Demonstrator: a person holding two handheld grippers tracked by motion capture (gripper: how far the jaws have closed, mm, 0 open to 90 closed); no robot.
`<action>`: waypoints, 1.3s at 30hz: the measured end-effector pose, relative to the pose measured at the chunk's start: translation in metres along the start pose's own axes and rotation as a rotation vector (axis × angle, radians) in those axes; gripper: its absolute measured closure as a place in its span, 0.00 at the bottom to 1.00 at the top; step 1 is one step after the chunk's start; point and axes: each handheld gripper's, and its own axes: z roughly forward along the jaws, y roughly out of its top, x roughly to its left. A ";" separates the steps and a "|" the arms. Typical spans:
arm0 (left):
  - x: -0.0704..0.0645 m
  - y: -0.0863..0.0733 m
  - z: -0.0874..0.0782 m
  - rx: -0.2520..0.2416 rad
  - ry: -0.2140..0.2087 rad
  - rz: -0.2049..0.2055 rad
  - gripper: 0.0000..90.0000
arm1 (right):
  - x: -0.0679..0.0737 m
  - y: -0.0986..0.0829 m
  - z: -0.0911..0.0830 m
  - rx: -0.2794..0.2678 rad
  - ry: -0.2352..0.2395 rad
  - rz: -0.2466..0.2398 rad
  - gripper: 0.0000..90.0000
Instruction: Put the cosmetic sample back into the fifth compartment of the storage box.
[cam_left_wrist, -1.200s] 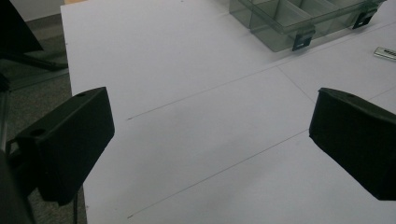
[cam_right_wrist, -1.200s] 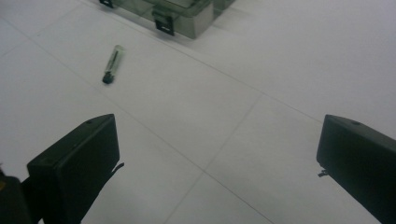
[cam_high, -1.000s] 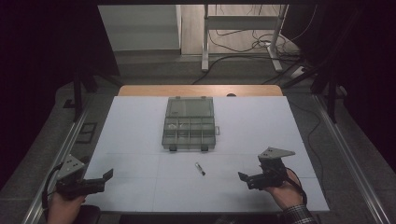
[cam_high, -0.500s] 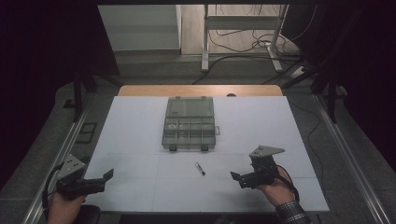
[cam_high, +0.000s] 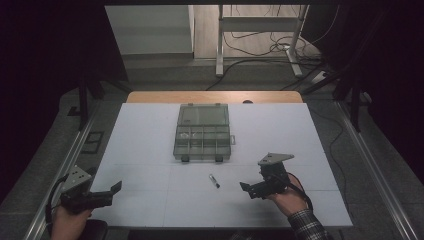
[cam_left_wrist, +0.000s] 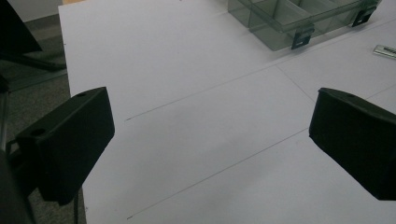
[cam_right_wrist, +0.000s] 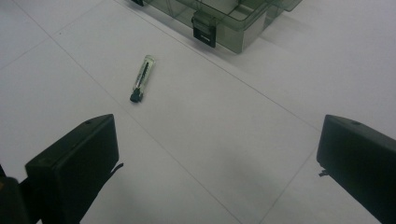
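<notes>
Now we hold our right gripper (cam_high: 246, 189) with jaws spread wide, empty, just right of the small clear tube (cam_high: 214, 180), which lies flat on the white counter (cam_high: 150, 130), near of the compartment box (cam_high: 203, 132). Our left gripper (cam_high: 116, 190) hovers at the counter's near left edge, jaws likewise apart, well away from the tube.

I see a matt white counter (cam_high: 150, 140), smooth like paper. The compartment box (cam_high: 203, 132) at frame centre looks like clear, glossy grey plastic. The small tube (cam_right_wrist: 143, 77) seems transparent plastic, black-capped. My gripper jaws are matt black.
</notes>
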 end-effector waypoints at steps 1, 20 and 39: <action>0.000 0.000 0.000 0.000 0.000 0.000 0.01 | 0.000 0.000 0.000 0.000 0.000 0.000 0.00; 0.000 0.000 0.000 0.002 -0.003 0.001 0.01 | 0.011 0.020 0.023 0.066 0.031 0.005 0.00; 0.000 0.000 0.001 0.005 -0.014 0.011 0.02 | 0.023 0.039 0.042 0.120 0.038 -0.011 0.12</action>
